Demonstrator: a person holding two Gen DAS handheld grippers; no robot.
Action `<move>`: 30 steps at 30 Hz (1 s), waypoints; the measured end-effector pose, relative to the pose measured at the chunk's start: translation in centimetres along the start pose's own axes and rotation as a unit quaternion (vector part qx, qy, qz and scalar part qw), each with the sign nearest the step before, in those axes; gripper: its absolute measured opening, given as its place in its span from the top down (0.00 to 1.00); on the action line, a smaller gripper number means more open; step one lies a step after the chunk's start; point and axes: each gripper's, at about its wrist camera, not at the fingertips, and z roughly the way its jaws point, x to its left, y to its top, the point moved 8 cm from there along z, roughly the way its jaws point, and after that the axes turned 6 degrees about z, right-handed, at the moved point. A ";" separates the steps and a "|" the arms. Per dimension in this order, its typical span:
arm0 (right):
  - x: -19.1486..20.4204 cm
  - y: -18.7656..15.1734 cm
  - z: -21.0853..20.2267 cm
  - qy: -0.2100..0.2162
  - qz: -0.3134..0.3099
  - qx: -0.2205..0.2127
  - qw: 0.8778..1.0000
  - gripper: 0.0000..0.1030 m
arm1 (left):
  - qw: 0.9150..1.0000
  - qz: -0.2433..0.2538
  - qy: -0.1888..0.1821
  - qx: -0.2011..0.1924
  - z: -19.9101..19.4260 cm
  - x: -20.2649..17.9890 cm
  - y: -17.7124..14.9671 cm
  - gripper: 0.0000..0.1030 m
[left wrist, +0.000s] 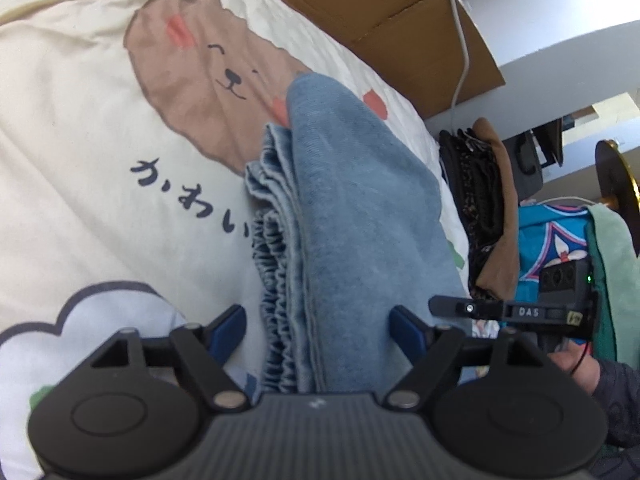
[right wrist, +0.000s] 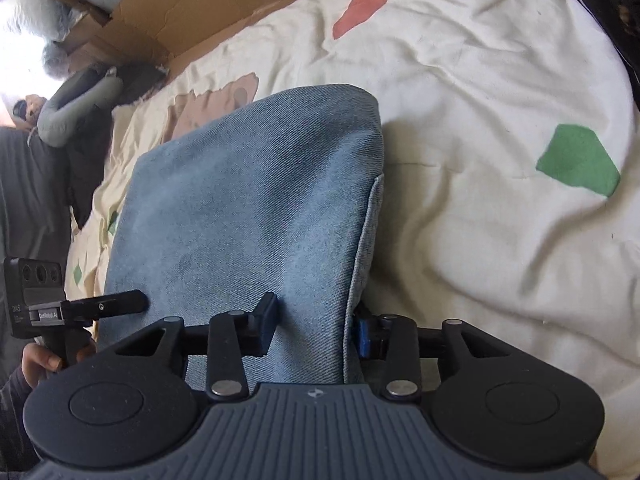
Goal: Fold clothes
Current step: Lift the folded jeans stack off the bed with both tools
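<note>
On the cream bedspread (left wrist: 80, 128) lie folded, faded-blue jeans (left wrist: 352, 208).

Left gripper (left wrist: 318, 330) jaws spread wide, folded light-blue denim garment (left wrist: 340, 216) running between them, blue pads clear of the cloth. Garment lies on cream bedspread with brown bear print (left wrist: 100, 160). Right gripper (left wrist: 520, 314) at right edge. Brown cardboard box (left wrist: 380, 4) behind.

Dark hand-drawn Japanese characters "かわい" (left wrist: 188, 196) run across the cream bedspread (left wrist: 80, 120) just below its printed brown bear face (left wrist: 208, 76). The letters "DAS" (left wrist: 528, 312) stand on the black right gripper (left wrist: 520, 312), seen beside the bedspread's edge.
</note>
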 end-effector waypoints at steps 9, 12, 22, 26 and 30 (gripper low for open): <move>-0.3 -0.1 -0.1 0.001 0.023 0.017 1.000 0.58 | 0.998 -0.019 -0.052 0.019 -0.1 0.2 -1.2 0.21; -0.3 -0.2 -0.1 0.000 0.030 0.023 0.999 0.58 | 0.996 -0.046 -0.075 0.016 0.0 0.8 -0.7 0.24; 0.3 -0.4 -0.1 -0.002 0.065 -0.005 0.998 0.51 | 0.990 -0.064 -0.107 0.061 2.5 0.5 1.5 0.36; 0.0 -0.1 0.4 0.018 0.077 -0.022 0.997 0.50 | 0.991 -0.054 -0.097 0.077 2.9 0.0 1.6 0.36; 0.1 -0.4 0.2 0.040 0.074 -0.026 0.996 0.60 | 0.993 -0.027 -0.075 0.091 2.8 -0.9 1.7 0.41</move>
